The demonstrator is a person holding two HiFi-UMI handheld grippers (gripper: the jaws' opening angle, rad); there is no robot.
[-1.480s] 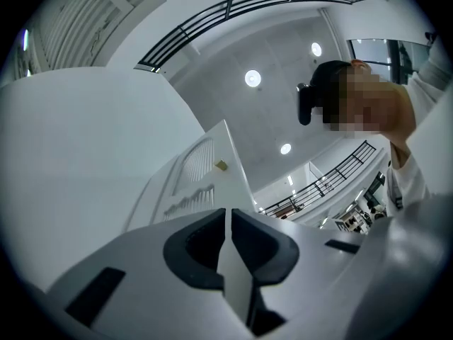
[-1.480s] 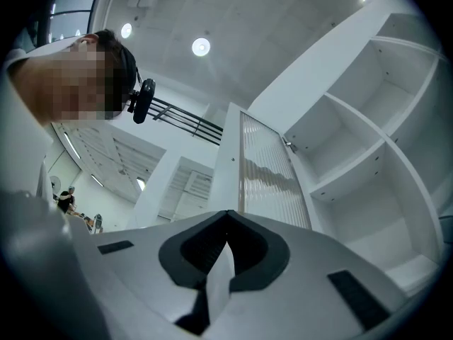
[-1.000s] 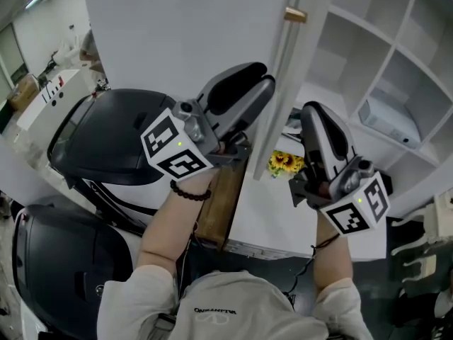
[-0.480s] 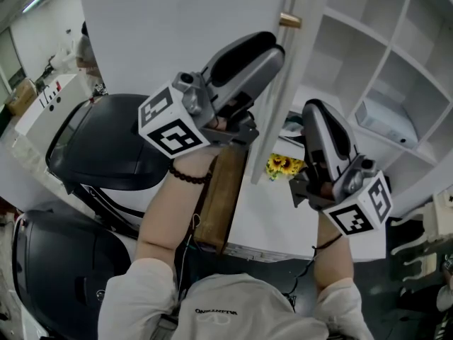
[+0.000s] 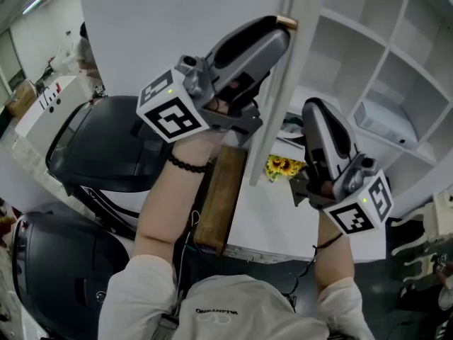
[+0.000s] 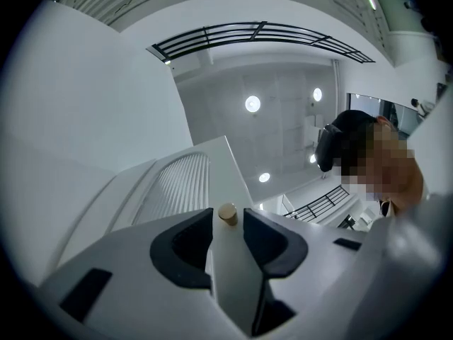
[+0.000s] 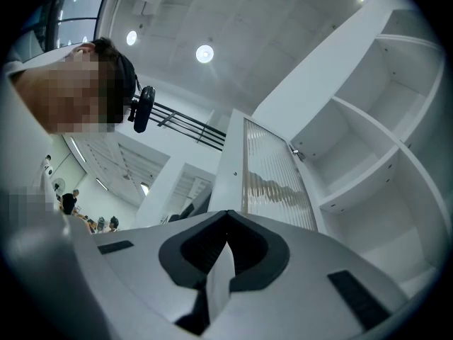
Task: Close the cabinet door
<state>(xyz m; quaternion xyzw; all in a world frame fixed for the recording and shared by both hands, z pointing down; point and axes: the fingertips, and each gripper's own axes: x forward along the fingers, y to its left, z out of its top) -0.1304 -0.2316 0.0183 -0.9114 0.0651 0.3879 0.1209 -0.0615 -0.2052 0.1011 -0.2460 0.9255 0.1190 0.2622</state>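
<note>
The cabinet door [image 5: 184, 34] stands swung open, its long free edge running from top centre down to mid-frame in the head view. The left gripper [image 6: 228, 227] straddles that edge just short of the brass knob [image 6: 227, 214]. Its jaws have just been opening and are released, while the right gripper [image 7: 226, 217], lower right, is clenched on nothing.

Bright, even indoor light falls from round ceiling lamps [image 6: 253, 104], which flare as white discs in both gripper views. Those views are fisheye: black corners, lines bowed toward the edges, whatever lies nearest the lens slightly soft. The head view is sharp; the white cabinet door [image 5: 184, 27] looks nearly washed out, and shadows are soft and faint.
</note>
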